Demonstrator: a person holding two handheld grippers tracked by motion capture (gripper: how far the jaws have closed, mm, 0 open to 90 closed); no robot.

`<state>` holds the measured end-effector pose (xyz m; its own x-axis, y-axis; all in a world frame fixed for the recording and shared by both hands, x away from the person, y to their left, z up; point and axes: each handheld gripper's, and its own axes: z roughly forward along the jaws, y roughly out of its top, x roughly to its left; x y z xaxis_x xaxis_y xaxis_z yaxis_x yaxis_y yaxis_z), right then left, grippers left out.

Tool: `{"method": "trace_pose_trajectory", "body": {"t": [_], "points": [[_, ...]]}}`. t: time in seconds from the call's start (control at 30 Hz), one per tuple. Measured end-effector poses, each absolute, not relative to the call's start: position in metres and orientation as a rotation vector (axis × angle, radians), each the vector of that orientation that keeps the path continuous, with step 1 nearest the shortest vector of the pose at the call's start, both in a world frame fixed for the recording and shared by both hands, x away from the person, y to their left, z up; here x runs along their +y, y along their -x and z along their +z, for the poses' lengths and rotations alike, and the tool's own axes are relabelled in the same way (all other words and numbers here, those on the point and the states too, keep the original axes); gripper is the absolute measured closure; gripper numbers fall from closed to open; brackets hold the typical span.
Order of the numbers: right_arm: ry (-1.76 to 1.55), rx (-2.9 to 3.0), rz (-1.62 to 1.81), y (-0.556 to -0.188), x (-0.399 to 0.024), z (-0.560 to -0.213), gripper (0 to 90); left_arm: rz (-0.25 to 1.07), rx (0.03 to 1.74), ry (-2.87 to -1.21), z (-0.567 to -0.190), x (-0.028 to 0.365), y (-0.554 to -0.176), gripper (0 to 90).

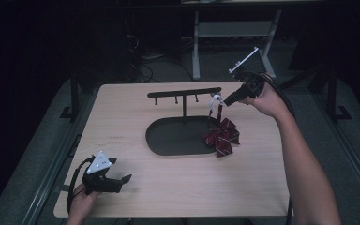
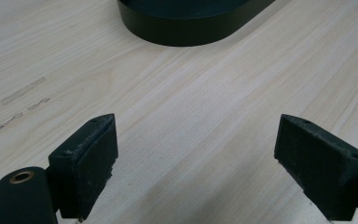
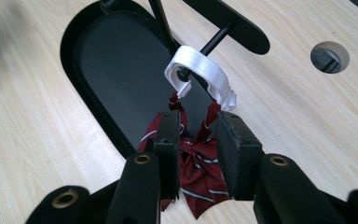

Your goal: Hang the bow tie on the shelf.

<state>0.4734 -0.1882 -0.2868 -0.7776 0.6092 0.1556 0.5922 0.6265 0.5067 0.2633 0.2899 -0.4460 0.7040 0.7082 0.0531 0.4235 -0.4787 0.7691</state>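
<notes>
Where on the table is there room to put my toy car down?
The light wooden table is bare along the near edge, between the left tongs and the black oval tray. The far left corner is free too. It is crowded where the dark red striped bow hangs by the right tongs.

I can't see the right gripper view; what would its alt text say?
A white band looped over a peg of a black stand carries a dark red striped bow tie, which hangs between the right gripper's parted jaws. Below lie the stand's black oval base and a pale wooden table.
</notes>
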Motion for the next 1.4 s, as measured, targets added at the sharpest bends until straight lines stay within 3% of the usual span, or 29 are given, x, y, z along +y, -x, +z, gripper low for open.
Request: {"method": "trace_pose_trajectory", "body": {"t": [1.4], "points": [[-1.051,2.839,0.920,-0.442,-0.210,-0.317,54.8,0.470,0.866,-2.139,-0.447,0.289,-0.263,13.1]]}}
